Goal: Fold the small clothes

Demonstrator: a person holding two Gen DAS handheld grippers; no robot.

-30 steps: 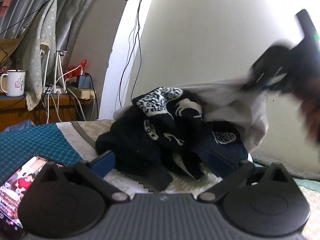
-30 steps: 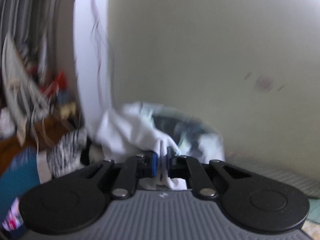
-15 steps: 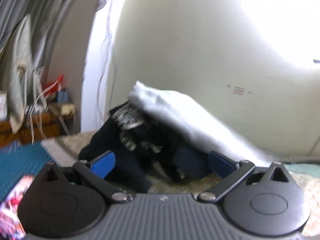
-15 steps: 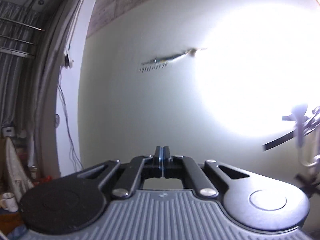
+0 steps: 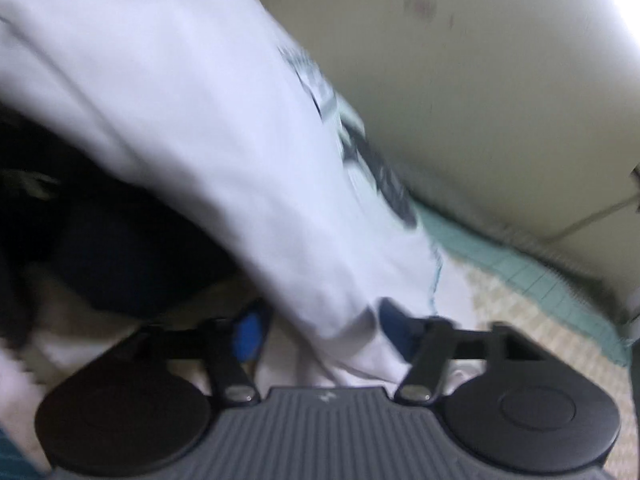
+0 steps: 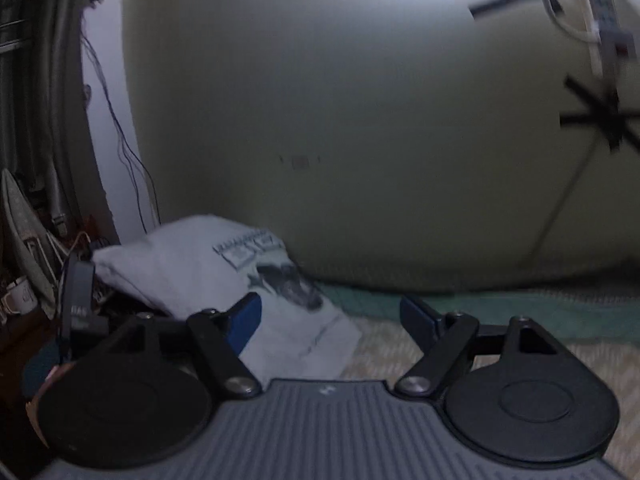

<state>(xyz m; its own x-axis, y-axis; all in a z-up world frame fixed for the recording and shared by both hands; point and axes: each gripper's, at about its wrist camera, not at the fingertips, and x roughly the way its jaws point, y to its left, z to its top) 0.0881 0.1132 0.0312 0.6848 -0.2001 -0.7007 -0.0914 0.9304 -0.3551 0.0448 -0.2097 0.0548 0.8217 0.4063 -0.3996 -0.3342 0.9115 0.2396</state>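
Observation:
A white T-shirt with a dark print [image 5: 240, 128] lies draped over a pile of dark clothes [image 5: 100, 248] on the bed. My left gripper [image 5: 320, 328] is open, with the shirt's lower edge lying between its blue-padded fingers [image 5: 250, 334]. In the right wrist view the same shirt [image 6: 224, 280] lies ahead to the left. My right gripper [image 6: 332, 320] is open and empty, its left finger in front of the shirt's edge.
The bed has a beige patterned cover [image 6: 500, 336] with a teal border [image 5: 532, 276] along the pale wall [image 6: 360, 120]. At far left are hanging cables [image 6: 128, 152], a covered ironing board [image 6: 24, 232] and a mug [image 6: 18, 296].
My right gripper was shut on the white shirt, lifted it, then let go and opened. The shirt now lies over the dark pile. My left gripper has moved in close under the shirt's edge.

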